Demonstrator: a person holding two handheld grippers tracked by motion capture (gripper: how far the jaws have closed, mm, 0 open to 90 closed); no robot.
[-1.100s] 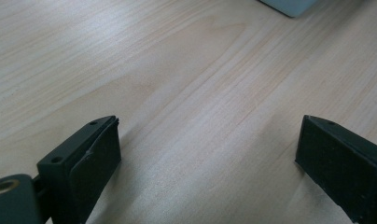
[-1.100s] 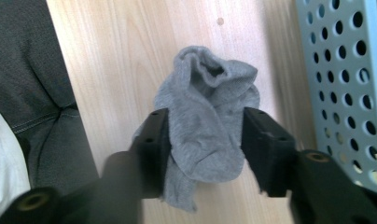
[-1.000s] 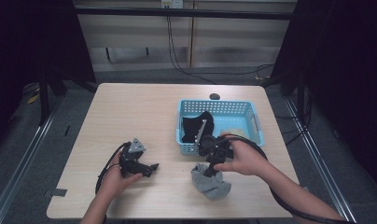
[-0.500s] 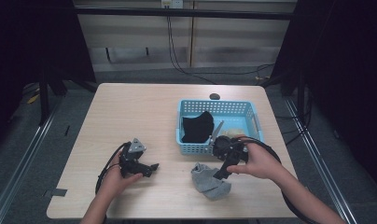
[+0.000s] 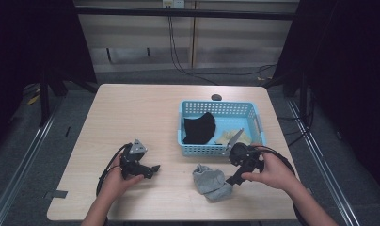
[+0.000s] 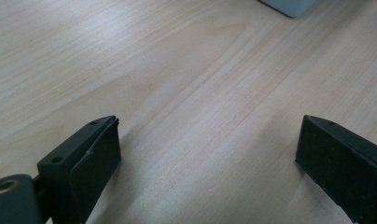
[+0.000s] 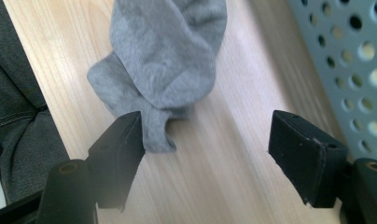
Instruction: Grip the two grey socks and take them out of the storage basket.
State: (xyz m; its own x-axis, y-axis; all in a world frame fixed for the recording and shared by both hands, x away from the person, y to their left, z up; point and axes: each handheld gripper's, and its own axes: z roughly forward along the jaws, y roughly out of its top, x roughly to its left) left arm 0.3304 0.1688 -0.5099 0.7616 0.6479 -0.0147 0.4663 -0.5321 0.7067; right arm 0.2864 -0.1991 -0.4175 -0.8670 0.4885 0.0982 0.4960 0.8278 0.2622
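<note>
Between wide-parted right gripper (image 7: 207, 154) jaws, just opening: grey sock (image 7: 165, 60) tip, seemingly unclamped.

Lab recording bay: dark curtains (image 5: 33, 42), trailing cables (image 5: 178, 52), metal floor rails (image 5: 23, 160).

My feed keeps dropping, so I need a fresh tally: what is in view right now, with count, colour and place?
Table: one, light wood, centre of high view.
Basket: one, light blue, perforated, right half of table.
Black cloth: one, black, inside basket, left part.
Yellowish item: one, pale yellow, basket floor, unclear what.
Grey sock: one, crumpled on table in front of basket.
Small dark object: one, table's far edge.
Left tongs: open over bare wood.
Right tongs: just been opening, open, one pad beside the sock.
</note>
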